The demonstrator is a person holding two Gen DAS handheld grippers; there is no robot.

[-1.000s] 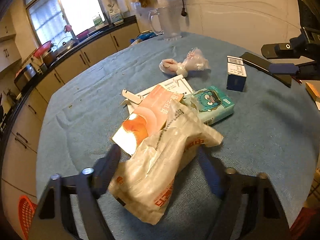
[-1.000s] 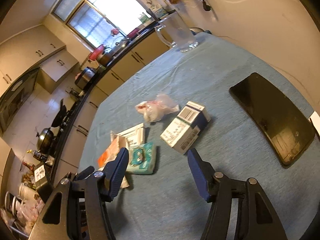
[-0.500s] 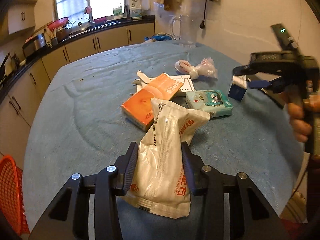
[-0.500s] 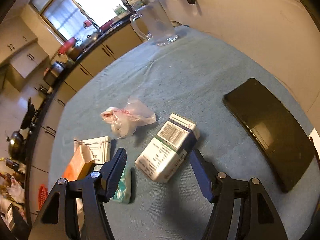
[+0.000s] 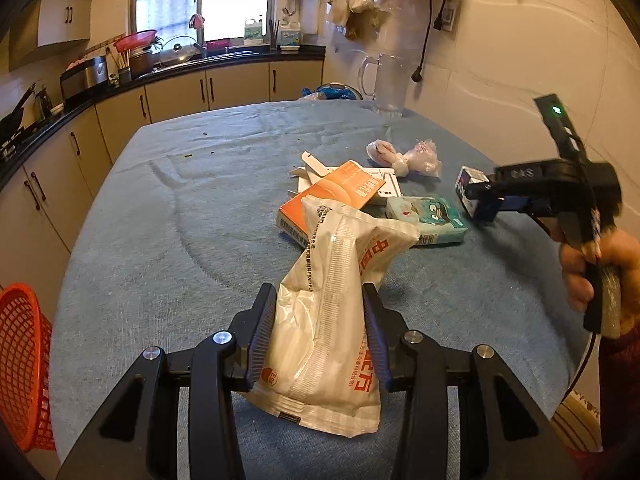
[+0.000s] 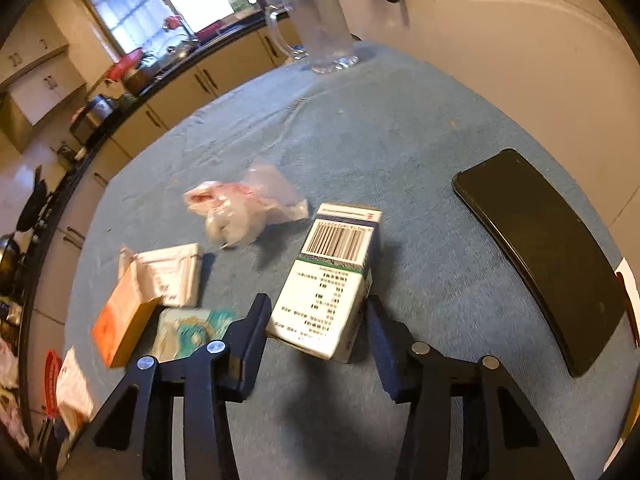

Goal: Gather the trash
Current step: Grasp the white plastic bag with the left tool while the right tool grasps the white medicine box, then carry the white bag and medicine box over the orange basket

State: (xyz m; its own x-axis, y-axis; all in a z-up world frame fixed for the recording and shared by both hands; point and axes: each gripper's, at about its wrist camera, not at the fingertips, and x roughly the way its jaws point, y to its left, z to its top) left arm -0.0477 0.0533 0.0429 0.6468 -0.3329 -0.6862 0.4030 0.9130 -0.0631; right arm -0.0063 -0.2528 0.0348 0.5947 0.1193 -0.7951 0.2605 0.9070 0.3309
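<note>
The left claw (image 5: 318,334) pinches a white wrapper (image 5: 336,312) above the near worktop (image 5: 180,220). The right claw (image 6: 318,328) is spread around a barcoded carton (image 6: 328,280). Only the right view shows a black phone (image 6: 540,252) at far right; only the left shows an orange basket (image 5: 22,364).

1. The wrapper (image 5: 336,304) is white with red lettering.
2. The box (image 5: 332,200) at its 12 o'clock is orange.
3. The tissue pack (image 5: 430,220) is teal with a cartoon face.
4. The carton (image 6: 328,280) is white and blue, with a barcode.
5. The tablecloth (image 5: 180,220) is blue.
6. The basket (image 5: 20,364) at 9 o'clock is red.
</note>
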